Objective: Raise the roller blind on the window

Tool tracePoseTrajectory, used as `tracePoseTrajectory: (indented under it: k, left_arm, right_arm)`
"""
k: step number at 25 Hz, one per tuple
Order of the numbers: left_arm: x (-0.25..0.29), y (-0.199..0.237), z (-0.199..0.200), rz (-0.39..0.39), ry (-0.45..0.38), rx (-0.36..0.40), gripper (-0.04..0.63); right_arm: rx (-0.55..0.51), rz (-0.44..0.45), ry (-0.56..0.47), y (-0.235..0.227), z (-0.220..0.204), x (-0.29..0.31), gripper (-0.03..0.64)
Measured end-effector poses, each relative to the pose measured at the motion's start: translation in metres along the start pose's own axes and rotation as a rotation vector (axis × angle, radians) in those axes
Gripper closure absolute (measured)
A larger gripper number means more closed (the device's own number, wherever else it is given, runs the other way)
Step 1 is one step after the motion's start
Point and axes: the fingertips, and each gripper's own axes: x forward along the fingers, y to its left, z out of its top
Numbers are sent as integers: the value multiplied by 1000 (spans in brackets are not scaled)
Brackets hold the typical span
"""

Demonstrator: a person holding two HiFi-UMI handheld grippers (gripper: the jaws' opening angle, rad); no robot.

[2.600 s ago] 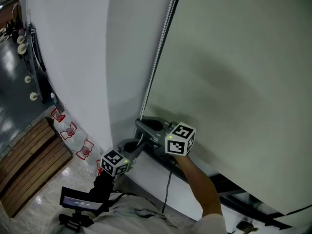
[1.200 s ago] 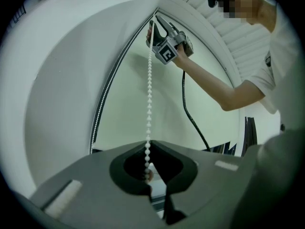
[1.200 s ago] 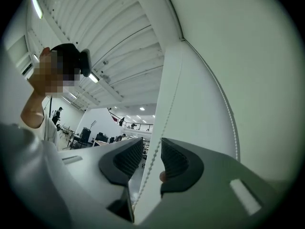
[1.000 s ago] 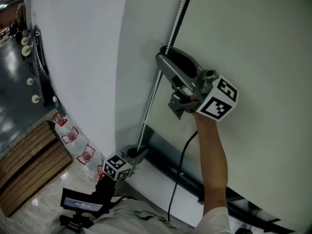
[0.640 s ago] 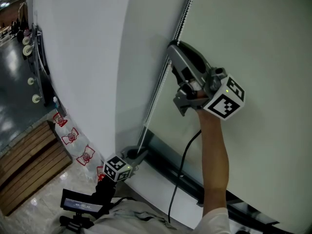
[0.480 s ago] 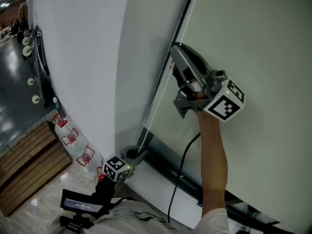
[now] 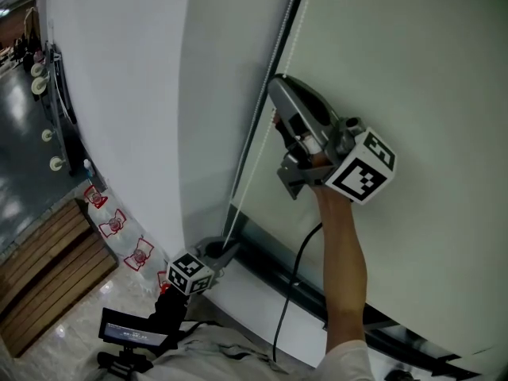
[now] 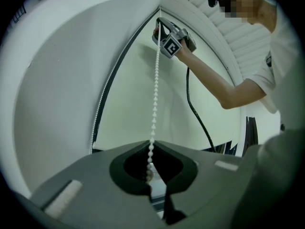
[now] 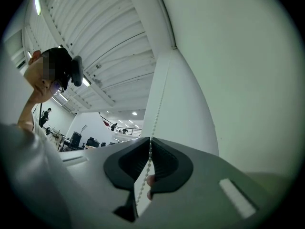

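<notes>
Up from beside the dark bar [image 7: 262, 254] at lower centre to mid-frame since the earliest head view, with the right tool [image 7: 275, 101]; just now closing onto the bead chain [image 8: 155, 89] and pinching it. Gripping the same taut strand lower down, at lower left, with the left tool [image 7: 225, 249], clamped shut on the beads. Two tools, both holding. Two chain strands: one stretched between the tools, a second strand [image 8: 97, 113] hanging free along the window edge. One roller blind [image 7: 413, 78], filling the right of the frame.
</notes>
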Motion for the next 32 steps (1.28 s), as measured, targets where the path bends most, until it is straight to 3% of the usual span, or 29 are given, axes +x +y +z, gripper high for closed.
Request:
tracePoseTrajectory:
  k: [15, 32]
  left_arm:
    - [-2, 1, -2, 10, -2, -15, 597]
    - [-5, -1, -5, 9, 4, -24, 597]
  right_arm:
    - [98, -35, 93, 15, -97, -28, 603]
    - [234, -79, 317, 42, -239, -79, 603]
